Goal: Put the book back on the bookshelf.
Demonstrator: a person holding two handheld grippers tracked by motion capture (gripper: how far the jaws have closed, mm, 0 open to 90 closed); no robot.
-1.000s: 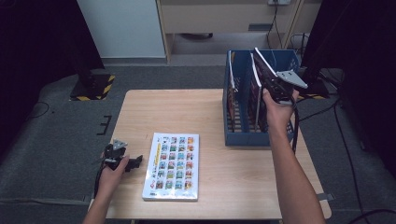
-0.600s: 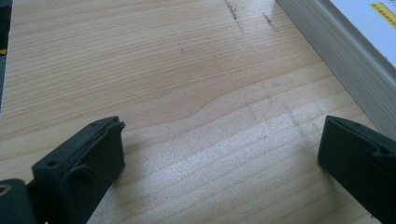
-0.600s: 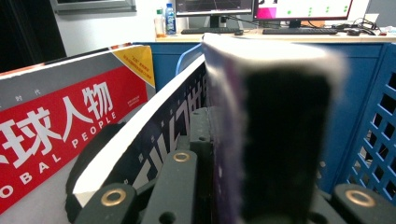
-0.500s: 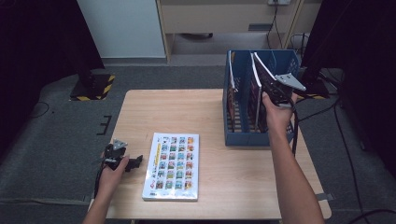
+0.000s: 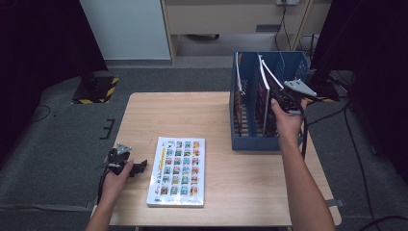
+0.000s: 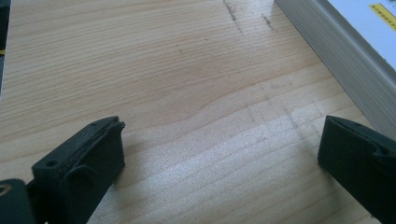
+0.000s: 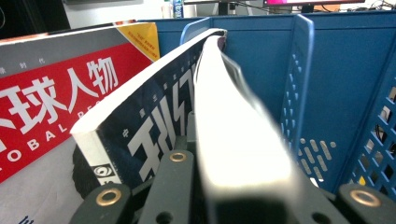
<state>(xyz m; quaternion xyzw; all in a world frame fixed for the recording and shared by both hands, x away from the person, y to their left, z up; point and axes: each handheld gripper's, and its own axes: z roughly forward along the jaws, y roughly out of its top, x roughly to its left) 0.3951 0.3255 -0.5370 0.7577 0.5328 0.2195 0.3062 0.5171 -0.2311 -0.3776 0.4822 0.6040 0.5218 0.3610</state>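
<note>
- You work at a light wooden desk [image 5: 211,110] standing on a grey floor [image 5: 57,144].
- A book with a grid of small colour pictures on its cover [image 5: 178,170] lies flat near your front edge, left of the middle.
- A blue file rack [image 5: 250,143] stands on your right half of the desk, with magazines upright in its compartments.
- Your left tool [image 5: 126,167] rests on the desk just beside the book's left edge.

A lab: black curtains [image 5: 43,43], floor cables [image 5: 358,144], hazard-striped stand base [image 5: 94,89].
</note>
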